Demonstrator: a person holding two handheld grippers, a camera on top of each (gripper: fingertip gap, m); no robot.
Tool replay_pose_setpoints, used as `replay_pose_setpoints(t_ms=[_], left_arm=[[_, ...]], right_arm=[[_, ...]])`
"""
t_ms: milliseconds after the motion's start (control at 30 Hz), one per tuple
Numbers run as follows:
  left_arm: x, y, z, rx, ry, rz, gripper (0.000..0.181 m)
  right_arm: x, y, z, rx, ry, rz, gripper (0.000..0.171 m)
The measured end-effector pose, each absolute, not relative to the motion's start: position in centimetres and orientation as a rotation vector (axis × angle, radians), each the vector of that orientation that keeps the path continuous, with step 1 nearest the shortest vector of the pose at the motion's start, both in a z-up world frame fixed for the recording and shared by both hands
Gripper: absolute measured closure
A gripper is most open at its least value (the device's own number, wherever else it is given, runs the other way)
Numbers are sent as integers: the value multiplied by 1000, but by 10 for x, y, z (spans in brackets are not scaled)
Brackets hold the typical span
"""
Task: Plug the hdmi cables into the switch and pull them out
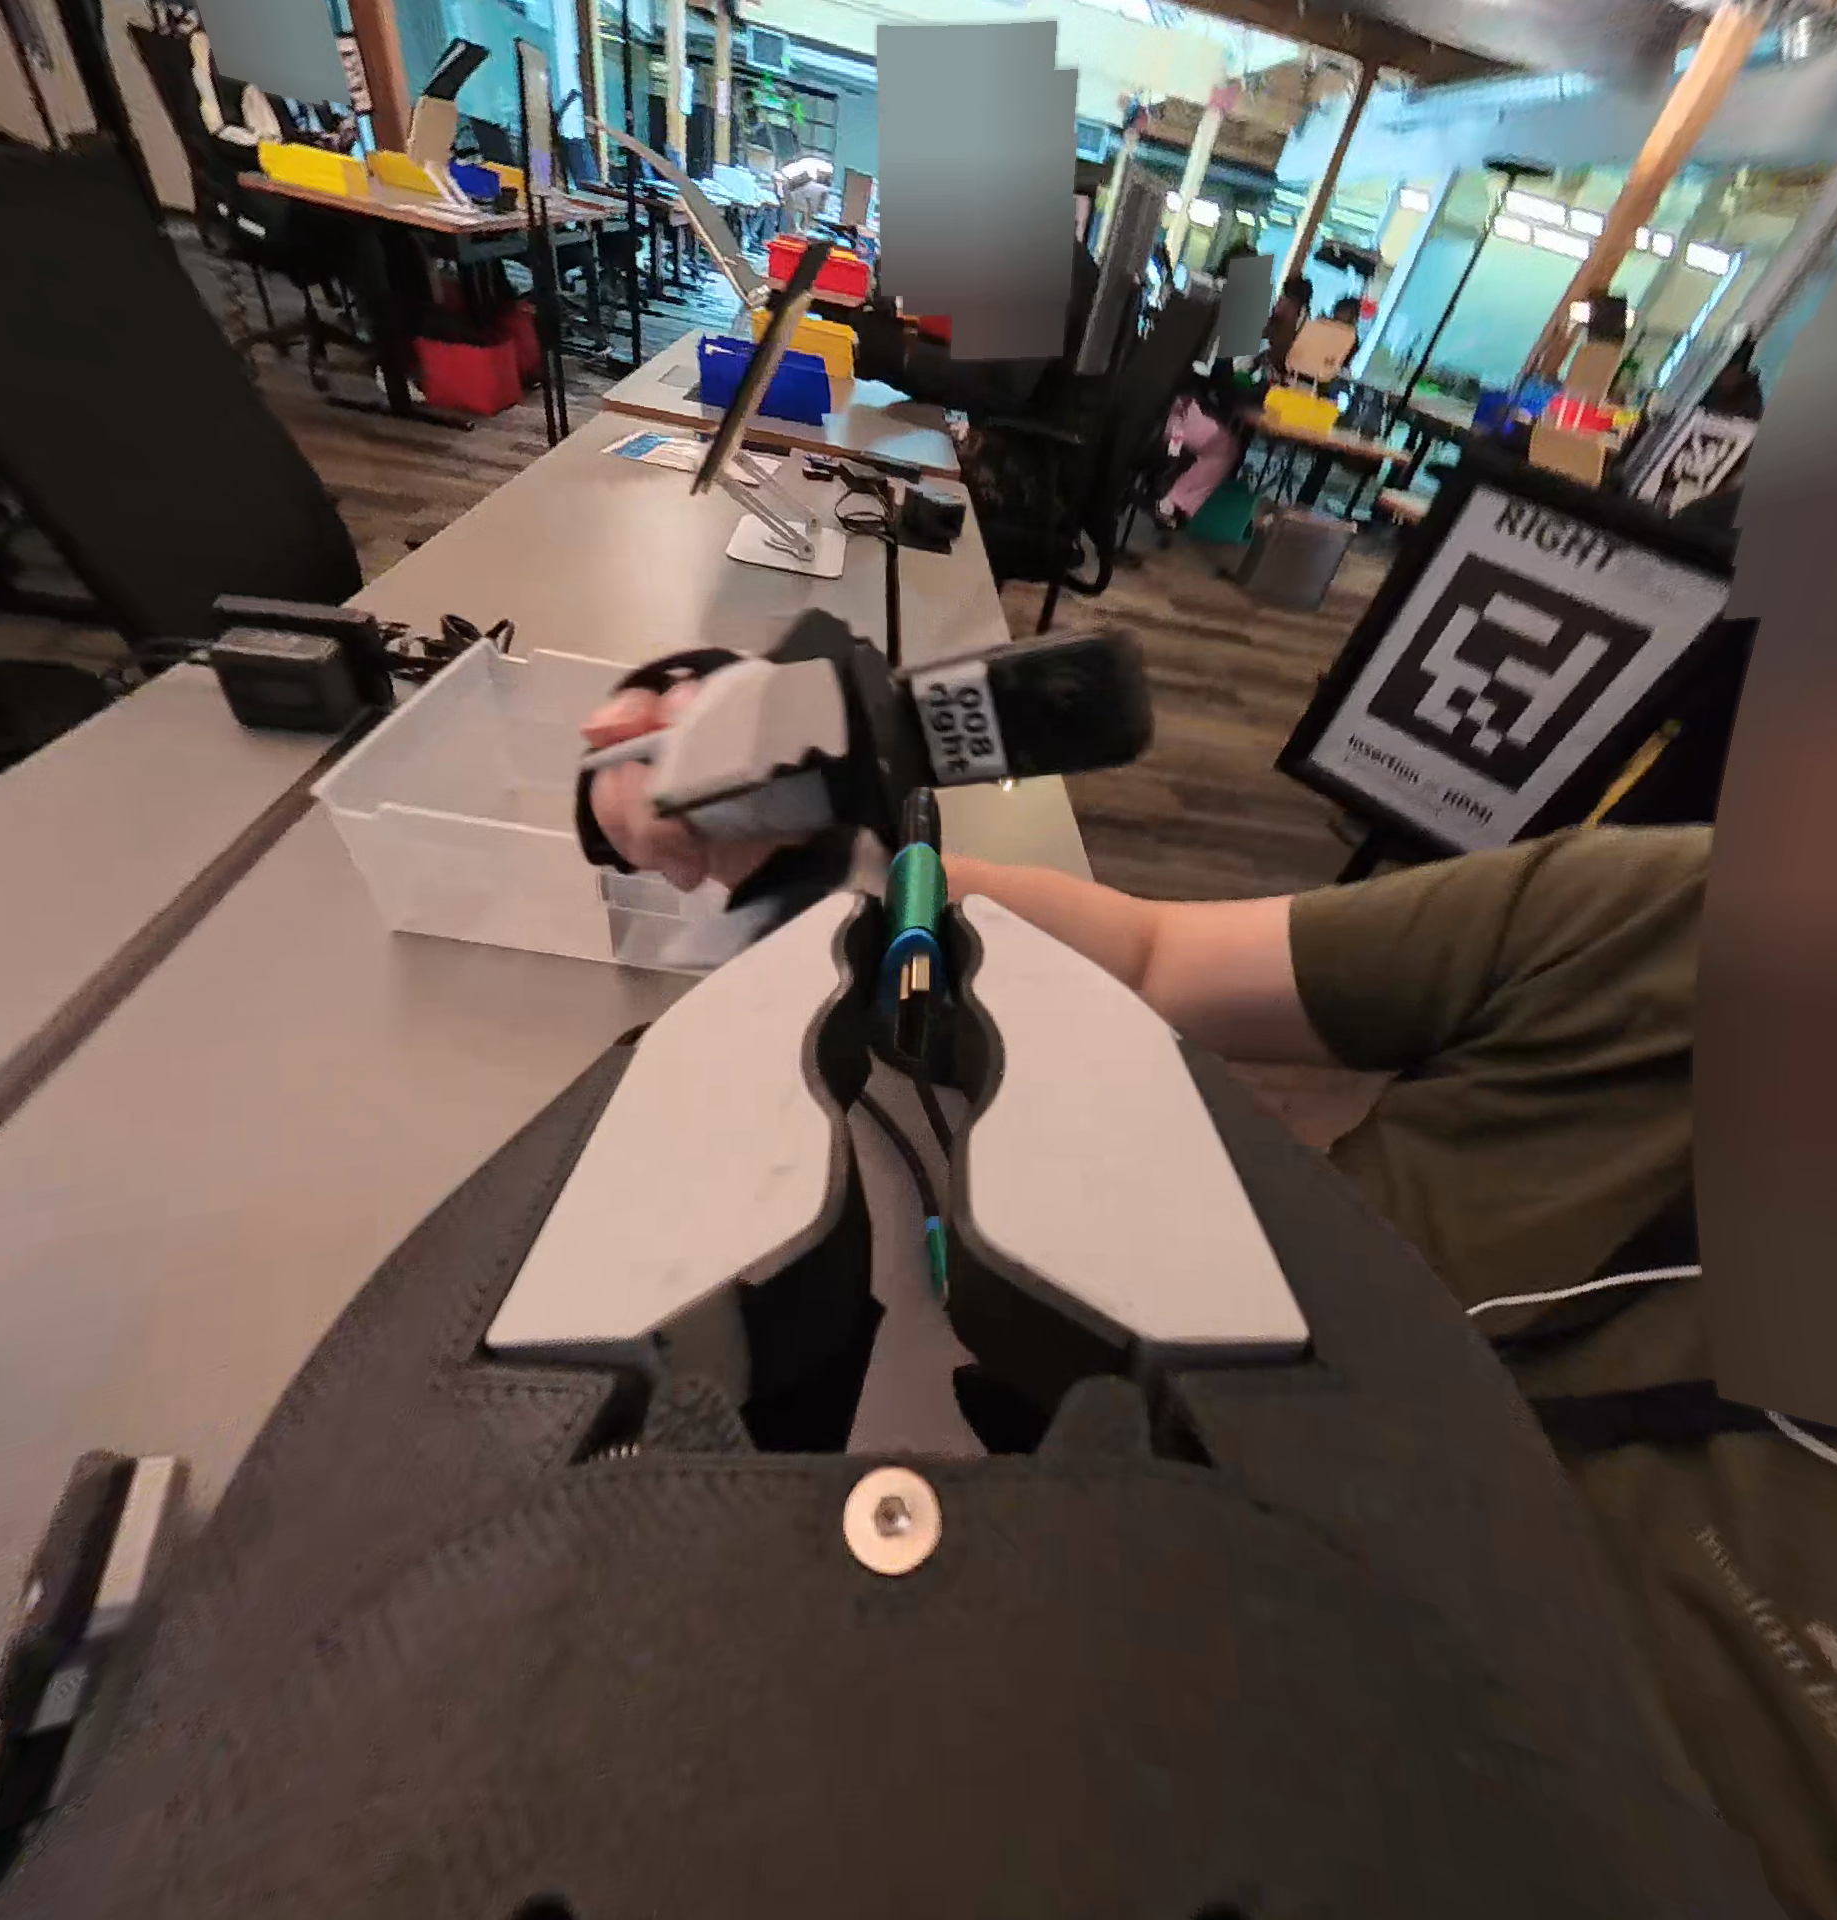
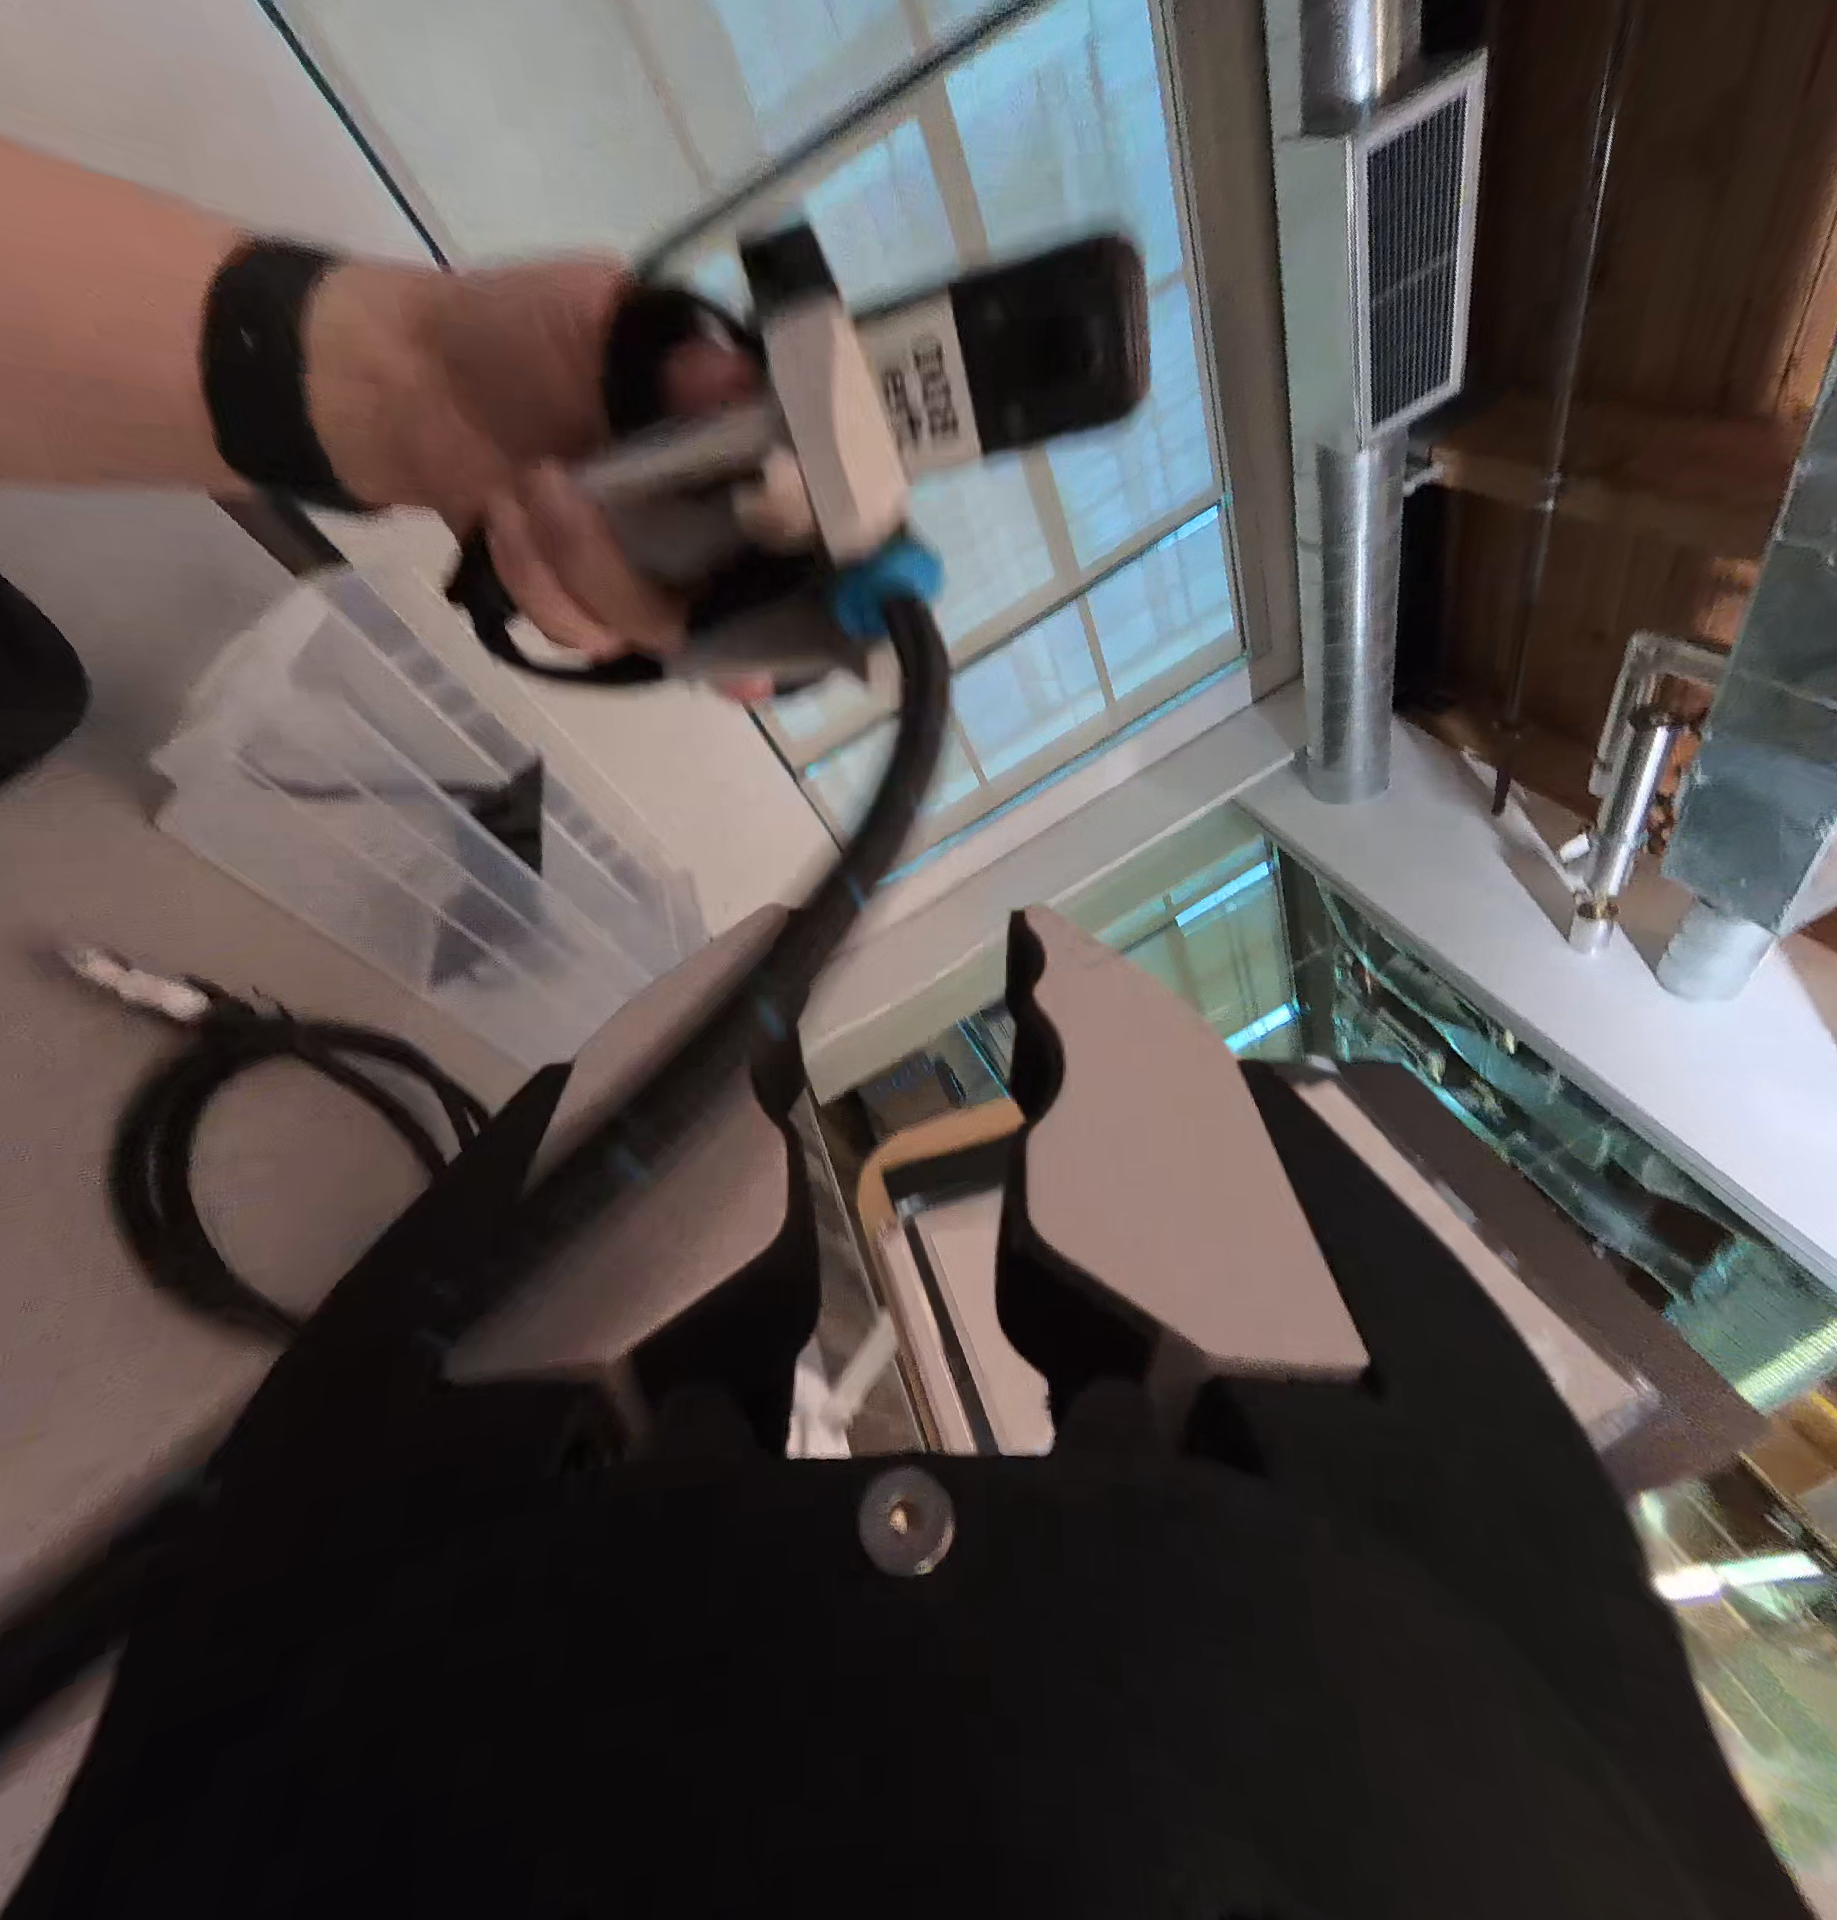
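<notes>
Grey table (image 1: pixel 218 1091), clear bin (image 1: pixel 457 821) centre-left. Left gripper (image 1: pixel 909 935) clamps green-blue cable plug (image 1: pixel 909 925); right gripper (image 2: pixel 903 997) gapes empty. Switch unseen; likely between insertions, locate it next.

Your feeds are bright with daylight from the big windows (image 2: pixel 1049 582), but both fisheye views bend hard at the edges, and the far hand (image 2: pixel 498 436) and clear bin (image 2: pixel 394 810) smear with motion blur.

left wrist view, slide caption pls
Left hand-held gripper clamps a green-and-blue HDMI plug above the grey table, clear plastic bin behind.
</notes>
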State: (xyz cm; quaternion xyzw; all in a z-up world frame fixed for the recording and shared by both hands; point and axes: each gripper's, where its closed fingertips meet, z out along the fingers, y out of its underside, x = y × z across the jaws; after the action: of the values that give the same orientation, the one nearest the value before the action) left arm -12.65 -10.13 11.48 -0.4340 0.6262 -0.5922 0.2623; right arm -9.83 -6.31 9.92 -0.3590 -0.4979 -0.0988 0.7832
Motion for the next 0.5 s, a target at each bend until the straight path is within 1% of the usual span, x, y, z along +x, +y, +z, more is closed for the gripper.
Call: replay_pose_setpoints(t_ms=[100,200,367,500], left_arm=[[-128,-88,118,-1263,1609,-1715,168],[-131,-90,110,-1322,1655,-1801,168],[-126,-94,97,-1384,1714,-1785,168],[-127,-93,102,-1375,1689,-1795,168]], right_arm=[[-116,-79,113,-724,-1055,-130,136],[-122,-82,112,-762,-1086,-126,138],[-129,-78,98,-834,-1148,-113,156],[-127,-81,108,-814,-1073,-45,158]])
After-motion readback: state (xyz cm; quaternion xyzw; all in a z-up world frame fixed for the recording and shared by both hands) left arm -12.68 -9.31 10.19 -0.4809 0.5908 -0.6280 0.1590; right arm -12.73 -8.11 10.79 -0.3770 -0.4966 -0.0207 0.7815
